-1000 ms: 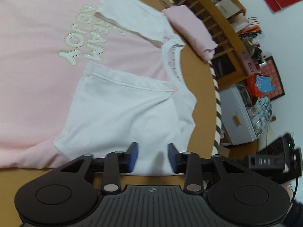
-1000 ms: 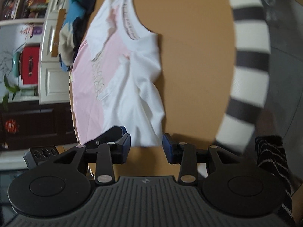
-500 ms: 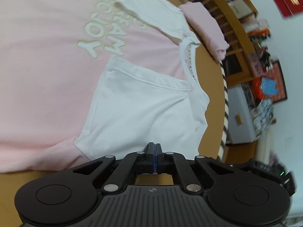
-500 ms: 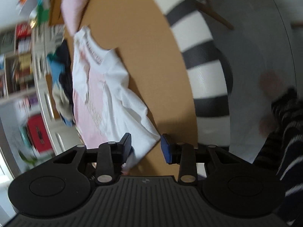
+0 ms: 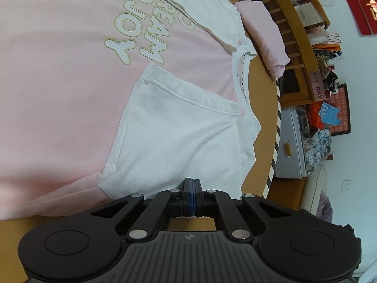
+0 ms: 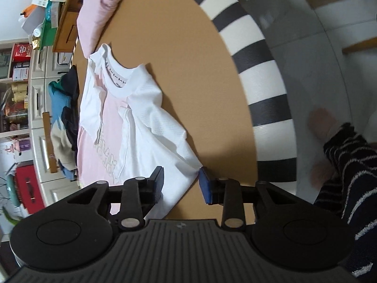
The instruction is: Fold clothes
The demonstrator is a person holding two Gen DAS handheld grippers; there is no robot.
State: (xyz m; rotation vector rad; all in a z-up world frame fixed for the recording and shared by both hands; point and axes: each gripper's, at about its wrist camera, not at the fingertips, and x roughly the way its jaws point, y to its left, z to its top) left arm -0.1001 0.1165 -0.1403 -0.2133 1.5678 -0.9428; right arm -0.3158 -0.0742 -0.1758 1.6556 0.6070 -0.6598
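A pink T-shirt [image 5: 70, 82] with white sleeves and pale lettering lies flat on the round brown table [image 6: 188, 59], both sleeves folded inward. My left gripper [image 5: 192, 188] sits at the near edge of the white folded sleeve [image 5: 169, 141], its blue pads pressed together on the fabric's edge. In the right wrist view the same T-shirt [image 6: 94, 141] stretches away from me. My right gripper [image 6: 181, 184] is open at the corner of the white sleeve [image 6: 160, 146]. That corner lies between the fingers and just touches the right pad.
A folded pink garment [image 5: 264, 30] rests by the table's far rim, with wooden shelves behind it. A heap of dark and blue clothes [image 6: 63, 118] lies beyond the T-shirt. The table's black-and-white striped edge [image 6: 259, 70] curves at the right, near a person's dark striped clothing [image 6: 341, 165].
The left jaws went from open to pressed together at the white sleeve's edge. The right gripper rolled and moved in until the sleeve corner lay between its open fingers.
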